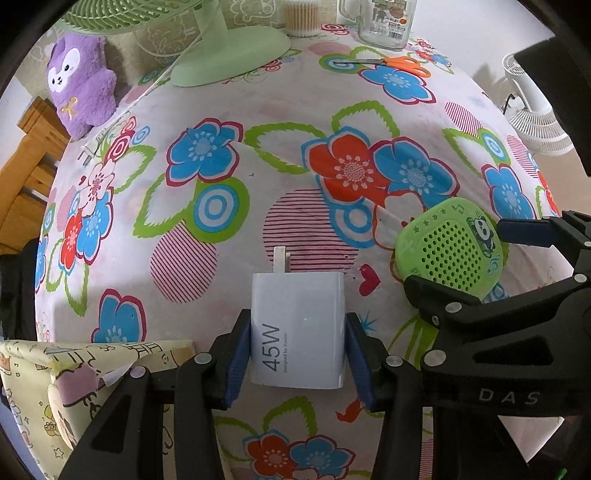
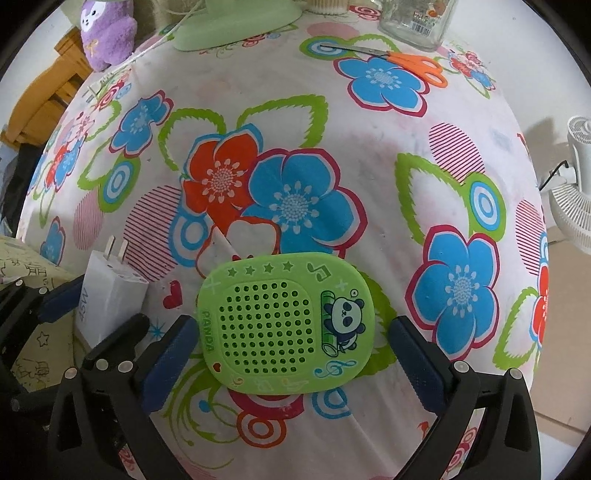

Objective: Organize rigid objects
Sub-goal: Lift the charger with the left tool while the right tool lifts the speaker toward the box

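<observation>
Ahead of you the tablecloth (image 2: 369, 147) lies open; fan base (image 1: 236, 55), jar (image 1: 384, 26) and scissors (image 2: 413, 62) crowd its far edge.

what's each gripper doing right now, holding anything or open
left gripper: shut on the white charger.
right gripper: open, jaws wide either side of the green panda case, not gripping it.

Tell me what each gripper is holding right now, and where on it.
Left gripper clamps the white charger by its two side faces, prongs pointing away. Right gripper is open around the green panda case, holding nothing.
</observation>
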### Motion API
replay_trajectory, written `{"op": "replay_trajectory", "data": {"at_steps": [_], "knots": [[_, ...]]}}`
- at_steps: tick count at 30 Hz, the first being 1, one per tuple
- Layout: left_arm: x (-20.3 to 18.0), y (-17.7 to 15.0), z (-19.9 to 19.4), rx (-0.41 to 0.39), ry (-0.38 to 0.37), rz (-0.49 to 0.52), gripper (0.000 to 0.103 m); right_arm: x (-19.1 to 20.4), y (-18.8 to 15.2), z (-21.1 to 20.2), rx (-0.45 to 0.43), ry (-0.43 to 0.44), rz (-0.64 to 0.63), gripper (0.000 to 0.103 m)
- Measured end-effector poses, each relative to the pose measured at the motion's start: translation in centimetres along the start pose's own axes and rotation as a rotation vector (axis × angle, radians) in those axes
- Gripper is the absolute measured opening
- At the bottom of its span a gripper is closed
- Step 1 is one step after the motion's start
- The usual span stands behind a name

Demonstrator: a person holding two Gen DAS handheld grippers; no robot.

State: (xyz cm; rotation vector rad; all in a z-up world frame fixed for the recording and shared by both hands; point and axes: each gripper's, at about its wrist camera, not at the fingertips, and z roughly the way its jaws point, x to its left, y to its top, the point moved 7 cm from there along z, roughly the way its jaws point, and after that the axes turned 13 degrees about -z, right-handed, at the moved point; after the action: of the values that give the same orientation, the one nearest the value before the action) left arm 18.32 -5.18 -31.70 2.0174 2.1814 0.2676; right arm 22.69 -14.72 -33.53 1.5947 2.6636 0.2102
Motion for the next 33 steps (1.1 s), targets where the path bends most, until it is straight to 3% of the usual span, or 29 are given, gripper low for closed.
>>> {"op": "replay_trajectory", "data": {"at_steps": [8, 11, 24, 33], "knots": [[0.7, -0.2, 0.0, 0.001, 0.002, 0.003, 0.048, 0.4, 0.2, 0.2, -0.012, -0.036, -0.002, 0.103], [0.8, -0.2, 0.0, 0.003, 0.007, 0.004, 0.049, 0.4, 0.1, 0.1, -0.024, -0.079, 0.004, 0.097], [-0.1, -0.9, -0.3, 0.033, -0.018, 0.003, 0.049, -0.2, -0.8, -0.8, -0.026, -0.097, 0.048, 0.095], [-1.7, -1.0, -2.1, 0.008, -0.032, 0.025, 0.049, -1.7, -2.3, -2.6, -0.047, -0.115, 0.073, 0.095]]}}
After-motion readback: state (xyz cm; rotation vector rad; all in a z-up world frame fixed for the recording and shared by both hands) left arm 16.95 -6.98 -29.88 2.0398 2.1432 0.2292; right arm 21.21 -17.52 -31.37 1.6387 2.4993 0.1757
